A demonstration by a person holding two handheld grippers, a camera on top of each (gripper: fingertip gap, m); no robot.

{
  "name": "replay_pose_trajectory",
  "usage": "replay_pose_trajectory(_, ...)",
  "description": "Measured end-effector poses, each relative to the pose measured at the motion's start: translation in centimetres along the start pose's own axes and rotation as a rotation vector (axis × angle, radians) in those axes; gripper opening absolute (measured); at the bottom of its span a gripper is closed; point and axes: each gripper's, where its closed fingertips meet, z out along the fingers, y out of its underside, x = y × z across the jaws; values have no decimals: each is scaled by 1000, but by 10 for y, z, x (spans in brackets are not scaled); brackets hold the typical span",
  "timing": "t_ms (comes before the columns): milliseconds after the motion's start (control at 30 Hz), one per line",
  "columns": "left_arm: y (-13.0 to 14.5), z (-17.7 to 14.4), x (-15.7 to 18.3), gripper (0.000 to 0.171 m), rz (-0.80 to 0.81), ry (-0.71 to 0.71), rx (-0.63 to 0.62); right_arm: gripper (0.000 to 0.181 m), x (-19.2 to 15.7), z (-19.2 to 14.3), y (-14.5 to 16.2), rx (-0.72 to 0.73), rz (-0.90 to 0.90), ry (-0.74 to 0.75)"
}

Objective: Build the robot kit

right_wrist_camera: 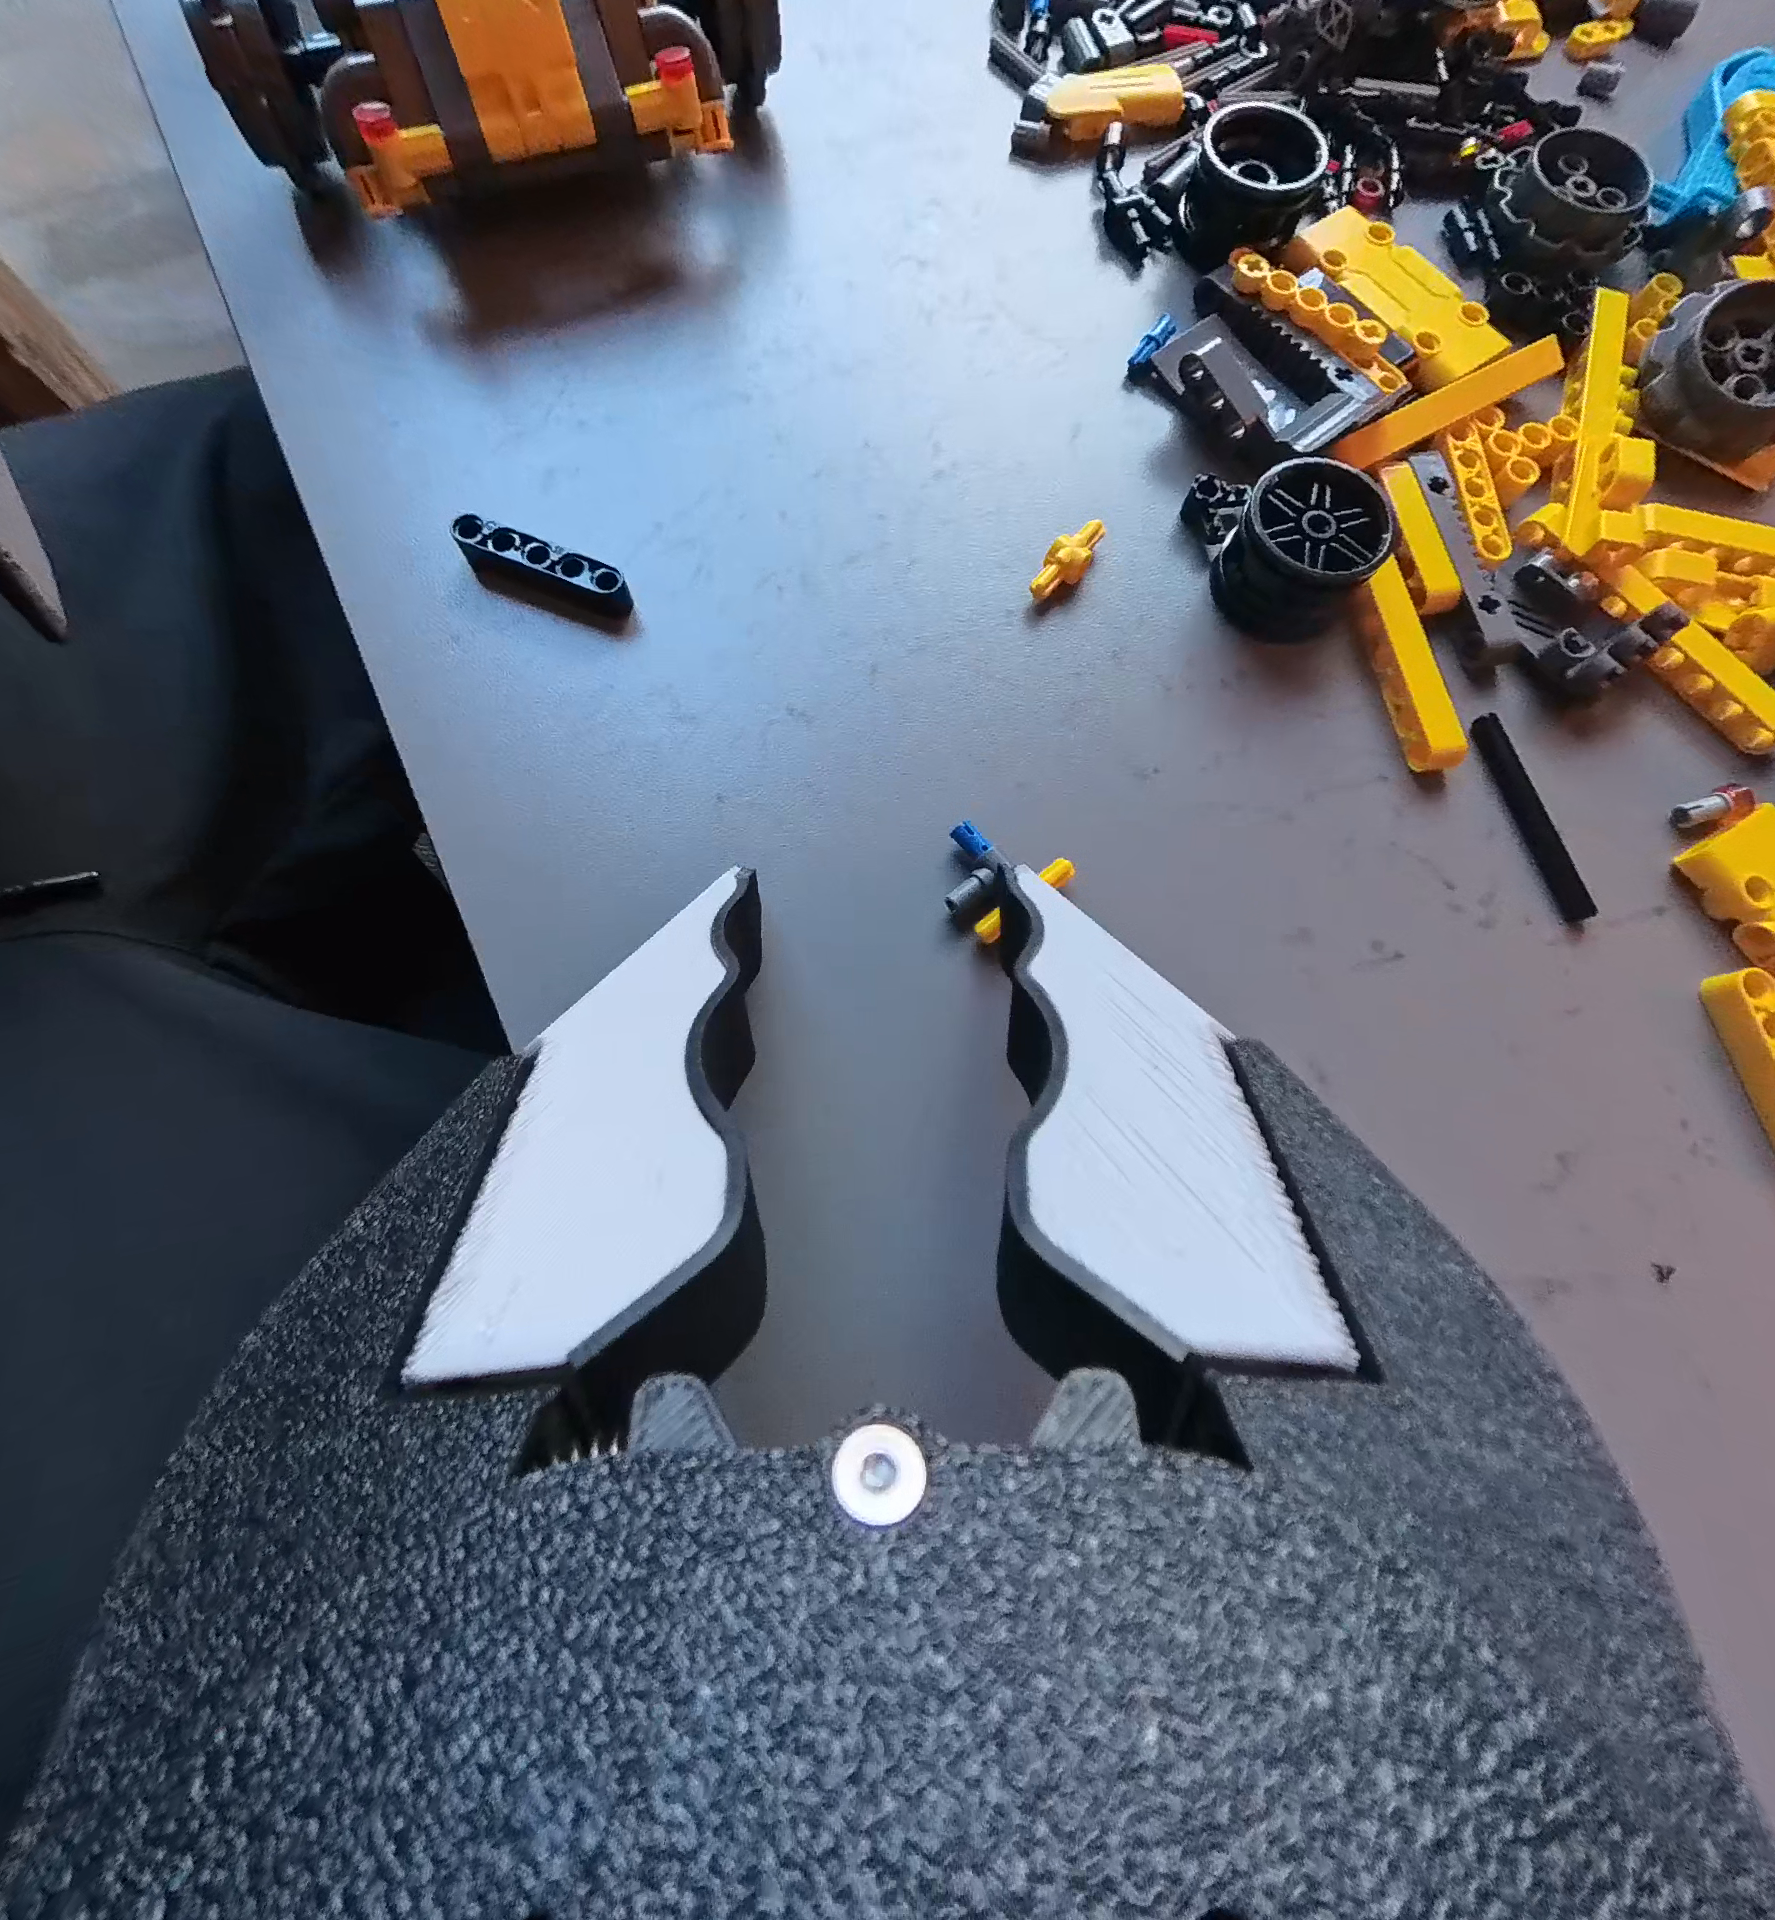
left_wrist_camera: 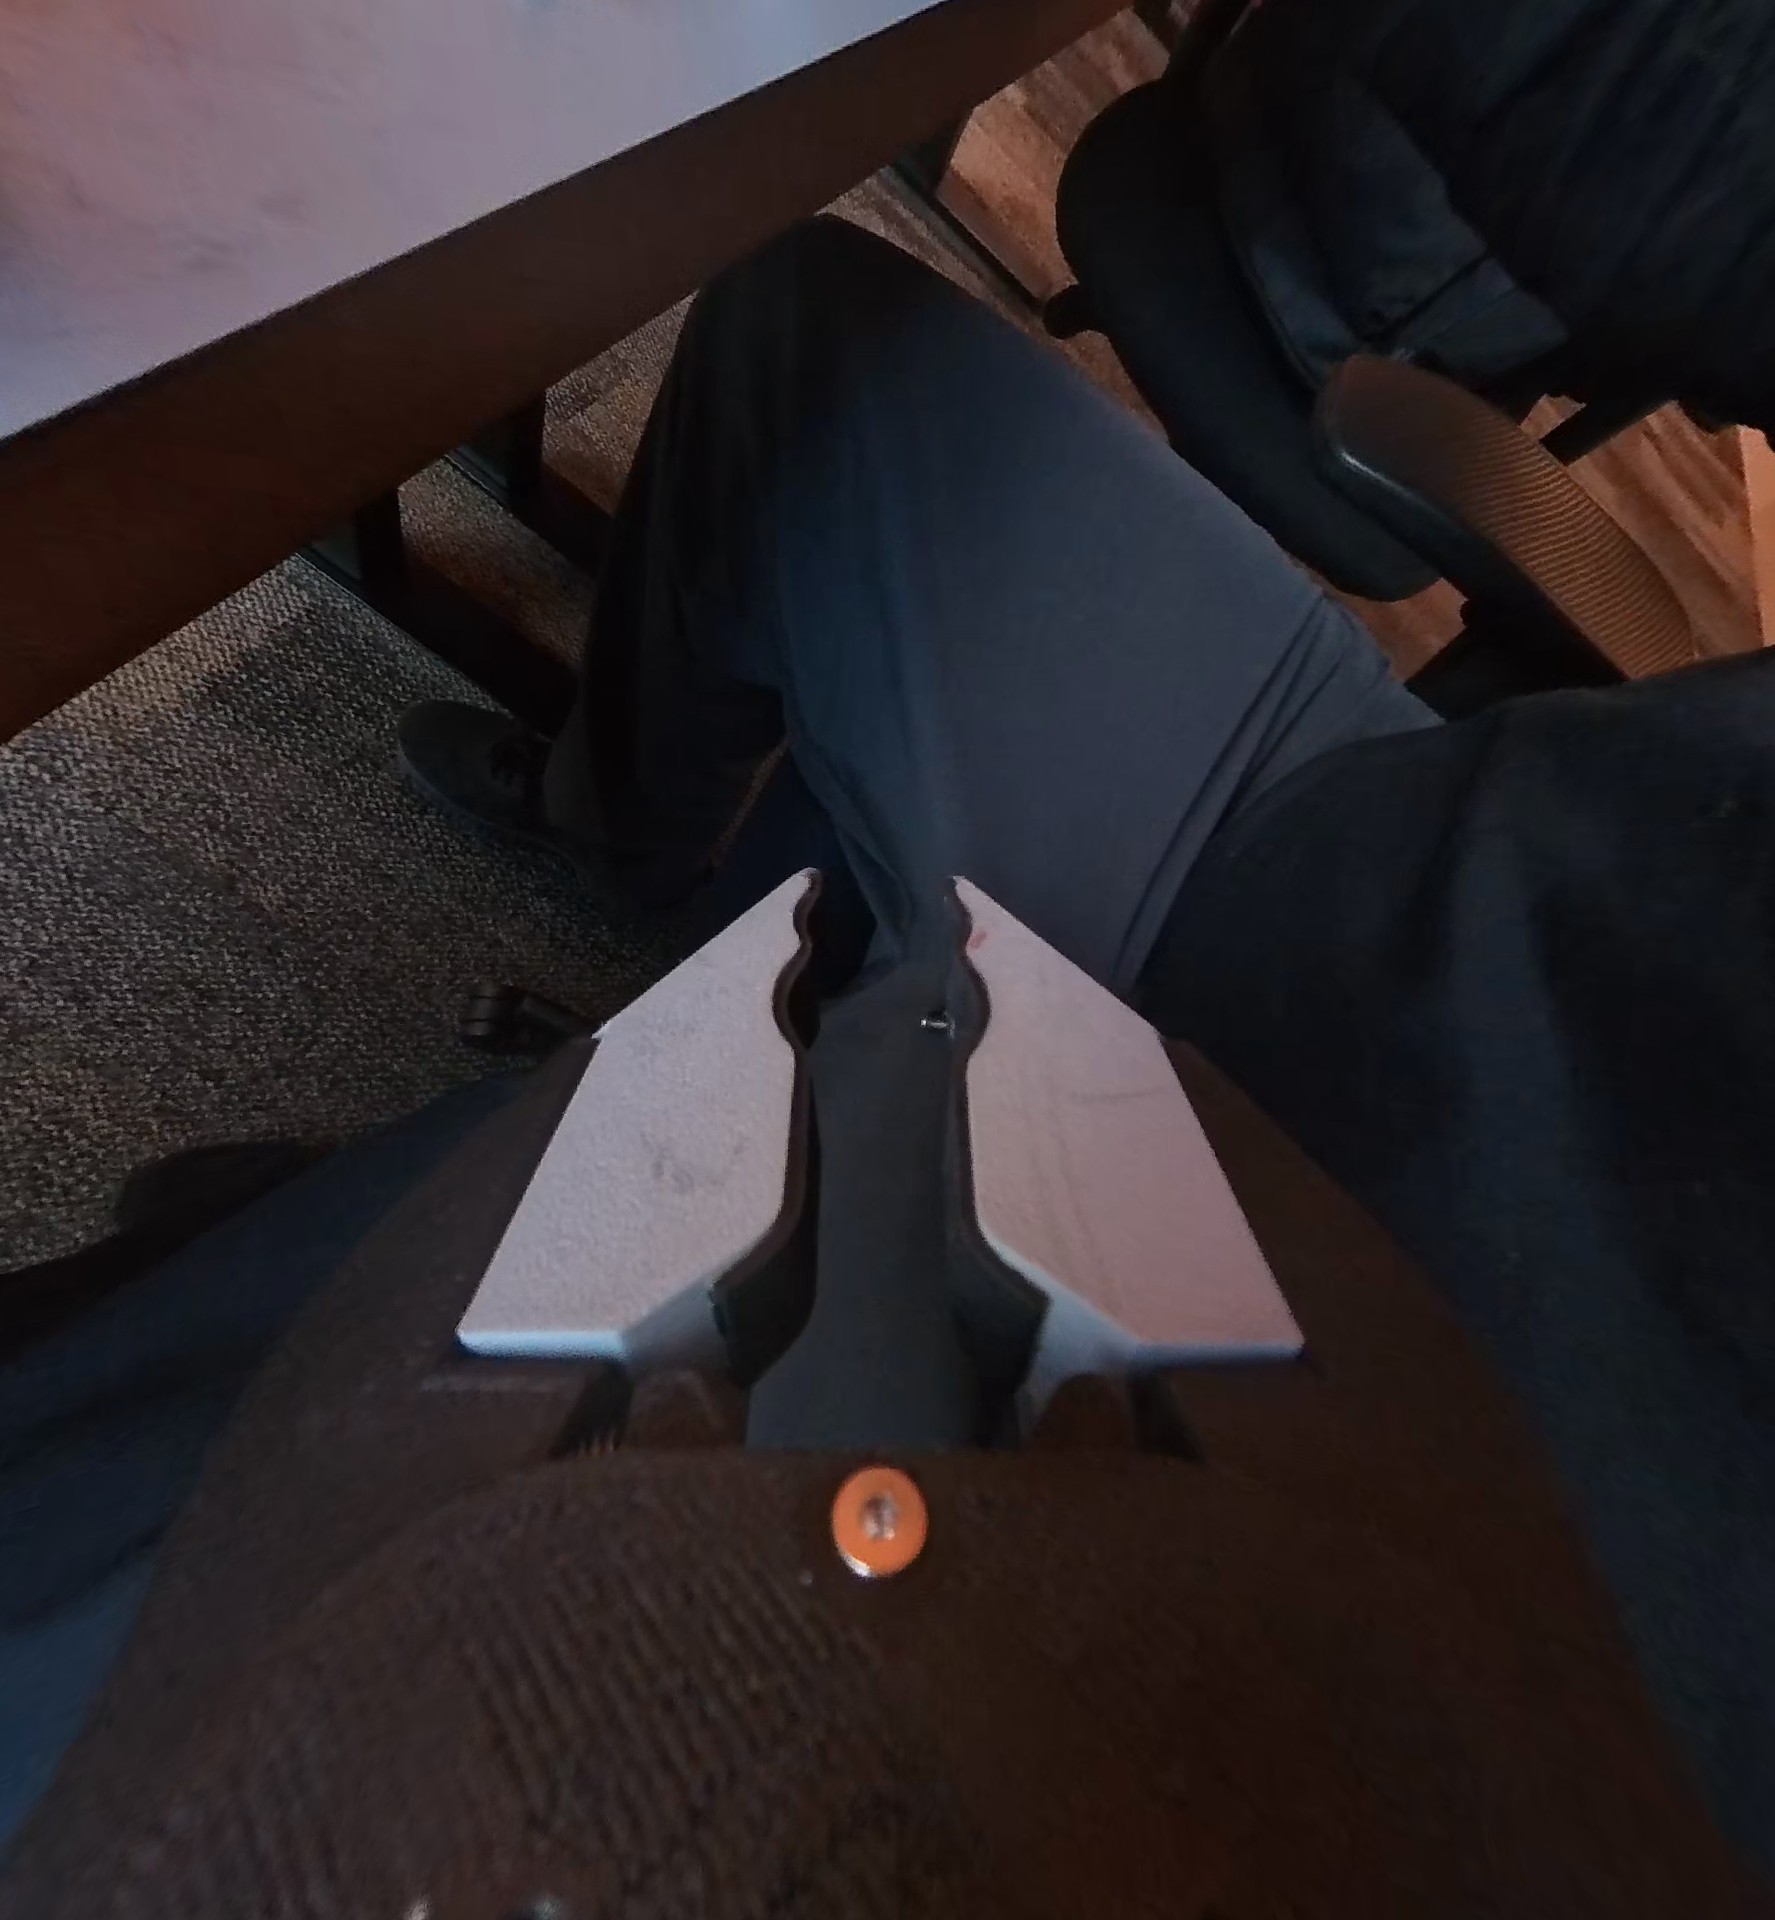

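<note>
A small cluster of pins [right_wrist_camera: 987, 883], one blue, one grey and one yellow, lies on the grey tabletop [right_wrist_camera: 810, 416] right at the tip of the right claw's [right_wrist_camera: 883, 894] right-hand finger, which hides part of the yellow one. Whether the finger touches them cannot be told. This claw stands wide open with nothing between its fingers, only bare tabletop showing in the gap. Such pieces look light and round, so by my judgement they would roll or skid at a slight nudge, and only the narrow fingertips could close on one. Farther out, a black five-hole beam [right_wrist_camera: 542, 567] lies alone to the left and a yellow connector [right_wrist_camera: 1067, 561] alone ahead, both well apart from the claw. To the right, a black wheel [right_wrist_camera: 1309, 540] sits at the edge of a heap of yellow beams [right_wrist_camera: 1641, 540], and a black axle rod [right_wrist_camera: 1532, 821] lies just beside it. A built yellow and brown model vehicle [right_wrist_camera: 519, 94] stands at the far end. The left claw [left_wrist_camera: 883, 904] is off the tabletop [left_wrist_camera: 187, 187], below its edge and over a person's grey trouser leg [left_wrist_camera: 966, 571]. Its fingers are parted by a narrow gap and hold nothing I can make out. A dark speck on one inner edge is too small to identify. Carpet [left_wrist_camera: 187, 883], a shoe [left_wrist_camera: 467, 758] and an office chair [left_wrist_camera: 1485, 499] lie beyond.
</note>
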Motion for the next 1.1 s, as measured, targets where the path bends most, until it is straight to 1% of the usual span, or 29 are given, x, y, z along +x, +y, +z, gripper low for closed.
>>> replay_pose_trajectory(300, -4, -3, 5, 17, 18, 3, 14, 47, -2, 0, 0, 0, -15, -8)
replay_pose_trajectory(467, 1, 2, 5, 17, 12, 9, -8, 48, -2, -1, -1, 11, -17, -4)
replay_pose_trajectory(867, 2, 4, 6, 17, 18, 9, -18, 46, 9, -6, 1, 21, 12, 27)
replay_pose_trajectory(967, 2, 3, 7, 17, 20, 10, -17, 43, 13, -5, 2, 11, 28, 37)
replay_pose_trajectory(1100, 1, 3, 7, 18, 23, 9, -17, 42, 18, -5, 2, 15, 50, 54)
